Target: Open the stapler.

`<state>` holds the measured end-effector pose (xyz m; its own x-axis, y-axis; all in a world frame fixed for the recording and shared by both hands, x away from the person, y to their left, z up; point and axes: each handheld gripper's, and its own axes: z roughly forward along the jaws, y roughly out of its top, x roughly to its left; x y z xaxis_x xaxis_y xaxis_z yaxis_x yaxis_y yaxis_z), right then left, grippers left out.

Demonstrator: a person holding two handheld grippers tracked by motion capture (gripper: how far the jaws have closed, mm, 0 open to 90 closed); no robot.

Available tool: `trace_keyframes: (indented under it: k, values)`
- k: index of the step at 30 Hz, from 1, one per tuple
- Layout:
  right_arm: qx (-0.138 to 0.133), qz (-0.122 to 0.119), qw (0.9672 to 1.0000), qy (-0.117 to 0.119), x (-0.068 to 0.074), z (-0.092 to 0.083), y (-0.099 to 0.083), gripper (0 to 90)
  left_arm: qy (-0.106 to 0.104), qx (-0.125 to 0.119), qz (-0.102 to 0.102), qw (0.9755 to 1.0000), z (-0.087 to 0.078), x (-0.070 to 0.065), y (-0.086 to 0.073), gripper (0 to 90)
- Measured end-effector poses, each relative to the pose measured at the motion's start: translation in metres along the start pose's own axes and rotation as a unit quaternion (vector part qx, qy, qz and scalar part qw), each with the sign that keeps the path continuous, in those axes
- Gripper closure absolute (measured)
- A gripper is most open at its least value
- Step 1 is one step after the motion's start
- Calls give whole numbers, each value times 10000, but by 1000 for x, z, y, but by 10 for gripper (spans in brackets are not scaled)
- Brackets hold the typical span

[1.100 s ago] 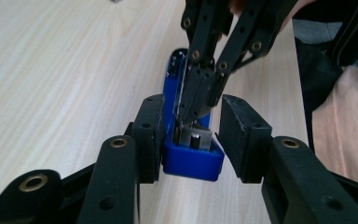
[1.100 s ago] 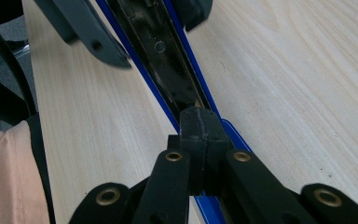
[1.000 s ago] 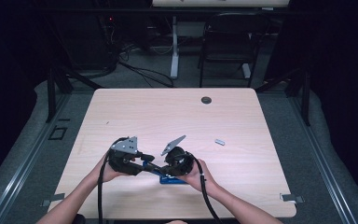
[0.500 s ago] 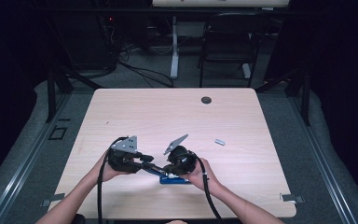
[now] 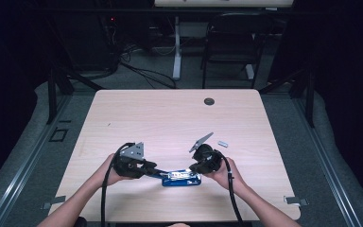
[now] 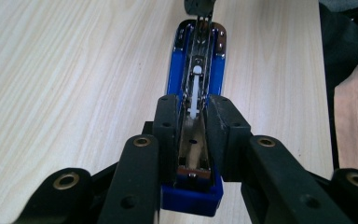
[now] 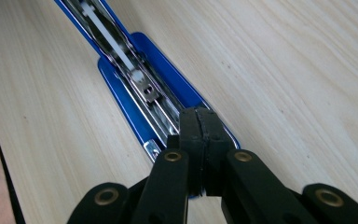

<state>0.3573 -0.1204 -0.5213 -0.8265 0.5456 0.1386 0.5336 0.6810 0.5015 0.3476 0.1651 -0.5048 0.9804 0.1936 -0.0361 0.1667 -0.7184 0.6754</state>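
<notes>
A blue stapler [image 5: 182, 178] lies opened out flat on the wooden table [image 5: 170, 123], near its front edge. Its metal staple channel faces up. My left gripper [image 5: 159, 173] holds the stapler's left end. In the left gripper view the gripper [image 6: 193, 105] is shut on the rear of the stapler [image 6: 216, 70], its jaws having just closed on the channel's sides. My right gripper [image 5: 194, 169] is at the stapler's right end. In the right gripper view the gripper [image 7: 199, 116] has its pads pressed together over the front of the stapler [image 7: 177, 88], with nothing seen between them.
A small silver piece [image 5: 223, 143] lies on the table to the right of my right gripper. A black round grommet [image 5: 209, 101] sits near the table's far edge. A chair [image 5: 227, 38] and cables stand on the floor beyond.
My right gripper has moved to the right, out to the stapler's right end. The left gripper stays at the left end, its jaws drawn tighter on the stapler.
</notes>
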Motion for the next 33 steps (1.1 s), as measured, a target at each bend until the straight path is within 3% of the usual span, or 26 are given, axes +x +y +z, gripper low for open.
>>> trace_keyframes:
  k: [7, 13, 18, 25, 27, 33]
  values:
    - [-8, 93, 10000, -2, -7, -6, -8, 899, -89, 310, -26, 9995, 6, 5, -8, 733]
    - [60, 71, 9999, 62, -6, -3, -8, 899, -129, 427, -91, 9990, 13, 7, -13, 733]
    - [88, 67, 9999, 89, -6, -3, -8, 898, -249, 703, -74, 9972, 22, 9, -18, 727]
    - [27, 130, 9999, 98, -6, -2, -8, 899, -305, 555, -122, 9979, 22, 10, -19, 668]
    - [37, 128, 9999, 99, -6, -2, -8, 899, -223, 666, -148, 9974, 22, 11, -19, 593]
    - [30, 139, 9998, 108, -6, -2, -8, 895, -307, 1059, -198, 9937, 32, 14, -26, 583]
